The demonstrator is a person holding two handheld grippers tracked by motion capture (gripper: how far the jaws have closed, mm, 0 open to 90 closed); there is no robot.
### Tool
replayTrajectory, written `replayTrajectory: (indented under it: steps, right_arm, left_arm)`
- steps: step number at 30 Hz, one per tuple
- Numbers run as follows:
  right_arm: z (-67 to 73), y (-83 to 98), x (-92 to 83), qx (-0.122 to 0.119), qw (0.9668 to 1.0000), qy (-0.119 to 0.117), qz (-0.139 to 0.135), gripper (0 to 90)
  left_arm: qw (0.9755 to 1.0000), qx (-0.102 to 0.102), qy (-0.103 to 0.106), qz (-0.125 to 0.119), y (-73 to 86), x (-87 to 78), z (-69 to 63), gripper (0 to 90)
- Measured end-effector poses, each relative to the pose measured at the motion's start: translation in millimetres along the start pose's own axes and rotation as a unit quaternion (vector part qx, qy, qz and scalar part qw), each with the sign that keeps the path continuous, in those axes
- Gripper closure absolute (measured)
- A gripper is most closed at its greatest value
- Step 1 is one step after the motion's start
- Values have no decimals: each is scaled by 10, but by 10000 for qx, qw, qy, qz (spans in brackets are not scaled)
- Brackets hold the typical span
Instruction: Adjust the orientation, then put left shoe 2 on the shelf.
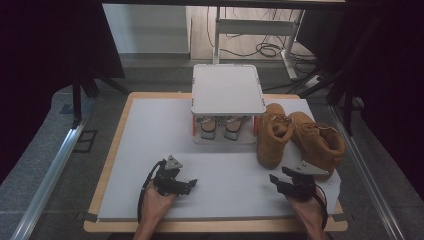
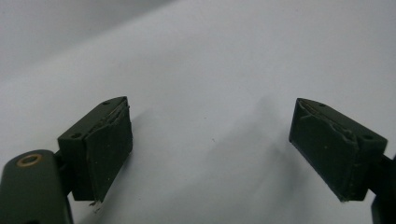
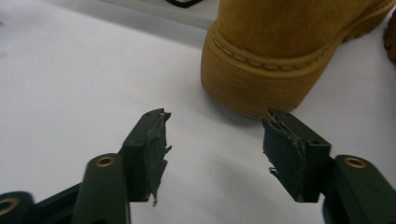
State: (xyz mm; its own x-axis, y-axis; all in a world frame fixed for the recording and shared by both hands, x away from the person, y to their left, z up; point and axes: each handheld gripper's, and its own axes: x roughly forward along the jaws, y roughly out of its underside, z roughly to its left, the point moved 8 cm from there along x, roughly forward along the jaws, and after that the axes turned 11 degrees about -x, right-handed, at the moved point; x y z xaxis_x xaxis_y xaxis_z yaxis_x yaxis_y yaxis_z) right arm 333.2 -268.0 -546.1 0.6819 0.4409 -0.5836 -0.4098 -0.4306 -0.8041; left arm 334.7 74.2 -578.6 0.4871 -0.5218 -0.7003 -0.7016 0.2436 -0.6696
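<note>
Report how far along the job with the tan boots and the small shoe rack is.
Done: a grey pair already sits on the shoe rack's lower level. In hand: nothing yet; the right gripper is open with nothing between its jaws, just short of the nearer tan boot's heel; the left gripper is open over bare table. Left: both tan boots stand on the table beside the rack, not gripped.

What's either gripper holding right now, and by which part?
Nothing. The left gripper and right gripper both stand open over the white mat; the nearer tan boot lies ahead of the right, untouched.
</note>
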Motion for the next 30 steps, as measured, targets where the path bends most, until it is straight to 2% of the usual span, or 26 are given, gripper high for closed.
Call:
replayTrajectory:
  steps: [3, 5, 10, 11, 14, 15, 17, 23, 26, 30]
  right_arm:
    - [5, -56, 32, -7, 10000, -51, -16, 463]
    - [26, -77, 60, 7, 9999, -147, -9, 498]
    - [53, -129, 103, -58, 9998, -173, -42, 579]
    - [66, -165, 126, -89, 9996, -242, -70, 644]
    - [77, -213, 185, -88, 9993, -351, -67, 746]
    - [77, -213, 185, -88, 9993, -351, -67, 746]
    - [83, -241, 272, -81, 9995, -295, 13, 813]
    - [69, -289, 430, -134, 9999, -103, 30, 892]
    - [59, -306, 491, 2, 10000, -60, 8, 897]
    - [60, -294, 547, -49, 10000, -25, 75, 898]
  left_arm:
    - [9989, 308, -362, 31, 16, 32, -35, 143]
    - [9991, 270, -336, 31, 16, 30, -26, 140]
    - [9990, 276, -347, 27, 18, 31, -28, 140]
    - [9990, 277, -348, 26, 18, 31, -28, 140]
    - [9990, 278, -348, 24, 18, 31, -28, 140]
    - [9990, 278, -348, 24, 18, 31, -28, 140]
    - [9990, 281, -349, 23, 19, 31, -28, 140]
    - [9990, 280, -350, 20, 19, 31, -28, 140]
    - [9990, 280, -349, 21, 19, 31, -27, 140]
    - [9990, 276, -344, 23, 19, 30, -27, 140]
